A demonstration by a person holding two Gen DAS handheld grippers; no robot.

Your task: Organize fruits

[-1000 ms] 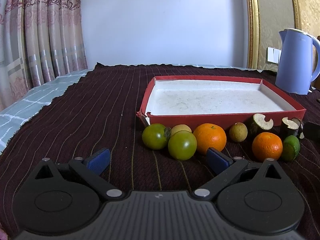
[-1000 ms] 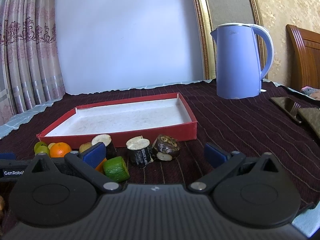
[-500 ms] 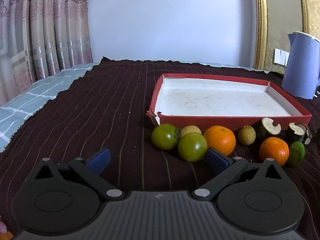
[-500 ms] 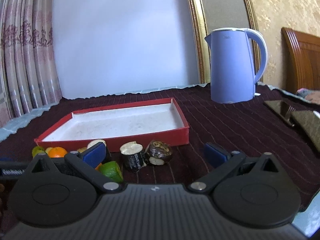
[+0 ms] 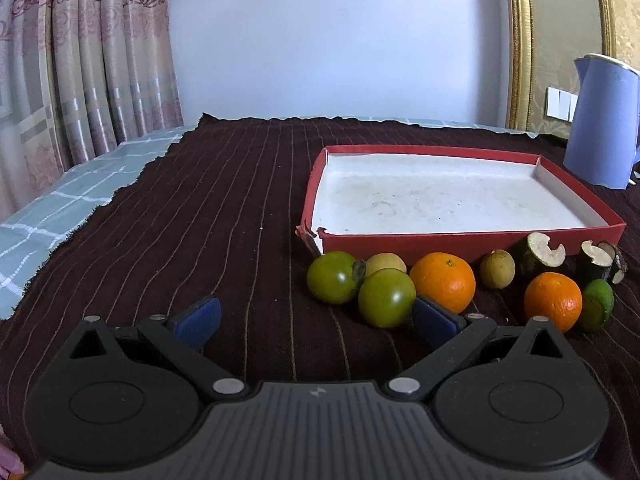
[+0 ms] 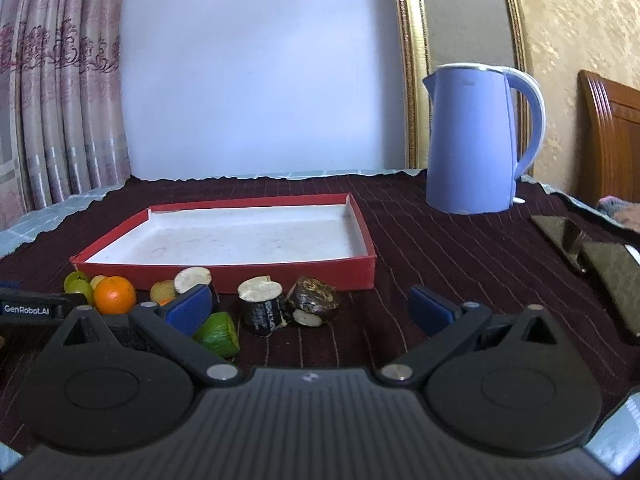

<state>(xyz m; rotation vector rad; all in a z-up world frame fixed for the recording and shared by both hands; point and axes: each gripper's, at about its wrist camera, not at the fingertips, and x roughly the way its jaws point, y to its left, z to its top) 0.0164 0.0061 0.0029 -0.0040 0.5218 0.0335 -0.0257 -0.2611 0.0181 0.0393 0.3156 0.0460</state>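
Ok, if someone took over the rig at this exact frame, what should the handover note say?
Left gripper: open, holding nothing, low over the cloth just short of the fruit.
Right gripper: open, holding nothing, facing the dark cut pieces.
Red tray: nothing in it.
Fruit all lies on the cloth along the tray's near wall: two green fruits, two oranges, small yellowish fruits, a cut green piece, the dark pieces.
Done: nothing placed.
Left: all the fruit, presumably into the tray. Blue kettle stands behind, apart.

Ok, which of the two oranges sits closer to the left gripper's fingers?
The larger-looking orange beside the green tomatoes; the other orange lies farther right, beside the lime.
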